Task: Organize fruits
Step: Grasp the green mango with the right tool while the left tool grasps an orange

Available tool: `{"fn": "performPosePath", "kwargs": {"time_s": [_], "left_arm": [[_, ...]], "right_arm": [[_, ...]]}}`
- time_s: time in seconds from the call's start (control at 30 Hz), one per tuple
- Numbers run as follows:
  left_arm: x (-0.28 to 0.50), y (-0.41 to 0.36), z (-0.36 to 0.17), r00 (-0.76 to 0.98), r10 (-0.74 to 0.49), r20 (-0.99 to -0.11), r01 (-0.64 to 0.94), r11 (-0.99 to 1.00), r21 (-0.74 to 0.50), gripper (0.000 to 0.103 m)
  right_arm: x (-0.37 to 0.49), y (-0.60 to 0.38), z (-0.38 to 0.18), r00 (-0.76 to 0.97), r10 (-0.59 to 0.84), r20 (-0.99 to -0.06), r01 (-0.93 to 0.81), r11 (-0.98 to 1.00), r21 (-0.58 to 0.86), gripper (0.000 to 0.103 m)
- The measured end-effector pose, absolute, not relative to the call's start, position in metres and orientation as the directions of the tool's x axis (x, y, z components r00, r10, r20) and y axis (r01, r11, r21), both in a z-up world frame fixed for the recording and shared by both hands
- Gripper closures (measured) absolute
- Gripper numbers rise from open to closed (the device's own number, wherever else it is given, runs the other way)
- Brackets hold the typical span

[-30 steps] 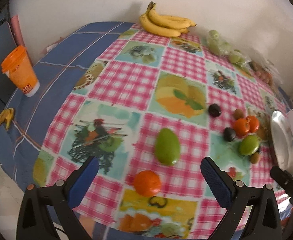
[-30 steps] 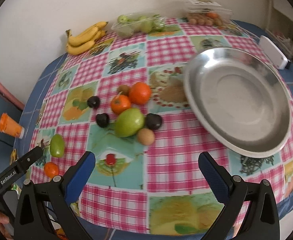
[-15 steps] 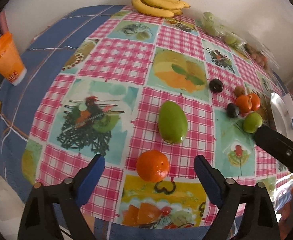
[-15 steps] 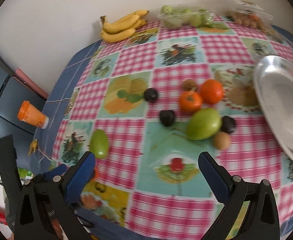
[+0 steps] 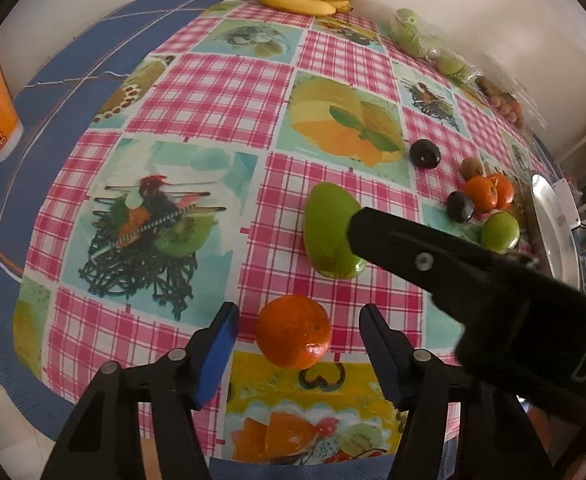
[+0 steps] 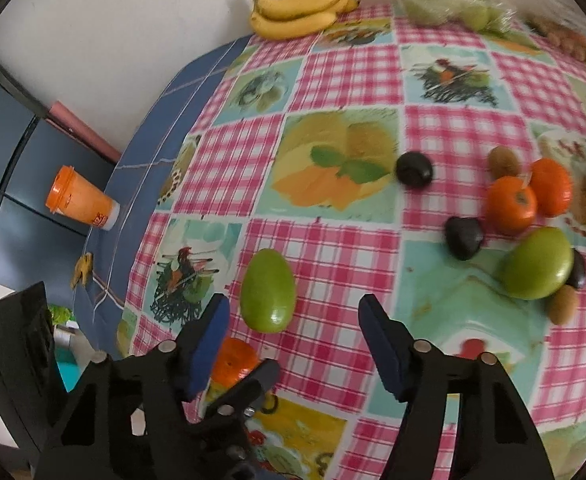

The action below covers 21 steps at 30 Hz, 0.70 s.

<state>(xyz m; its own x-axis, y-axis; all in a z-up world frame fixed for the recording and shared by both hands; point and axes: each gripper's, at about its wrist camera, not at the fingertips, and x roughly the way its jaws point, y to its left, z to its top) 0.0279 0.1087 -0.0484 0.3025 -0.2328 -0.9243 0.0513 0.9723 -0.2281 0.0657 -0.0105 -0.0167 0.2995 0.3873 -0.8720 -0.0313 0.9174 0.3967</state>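
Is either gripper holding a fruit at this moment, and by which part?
Nothing is held. The left gripper has been closing around the orange without touching it; the right gripper, also closing, brackets the green mango without contact.

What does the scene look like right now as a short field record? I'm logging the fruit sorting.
left claw: open, jaws just been closing, astride the orange, pads not touching
right claw: open, jaws just been closing, over the green mango, not gripping
metal plate: at the right edge
bananas: by the wall
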Motion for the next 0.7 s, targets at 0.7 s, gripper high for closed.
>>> {"fn": "performPosePath", "kwargs": {"time_s": [0.7], "left_arm": [[0.029,0.112,-0.05,0.326,-0.244,-0.913,0.059,0.969,-0.239,0.065]], "right_arm": [[0.08,0.011,-0.042,0.236,0.412,-0.88,-0.051,0.91,0.412,0.064]]}}
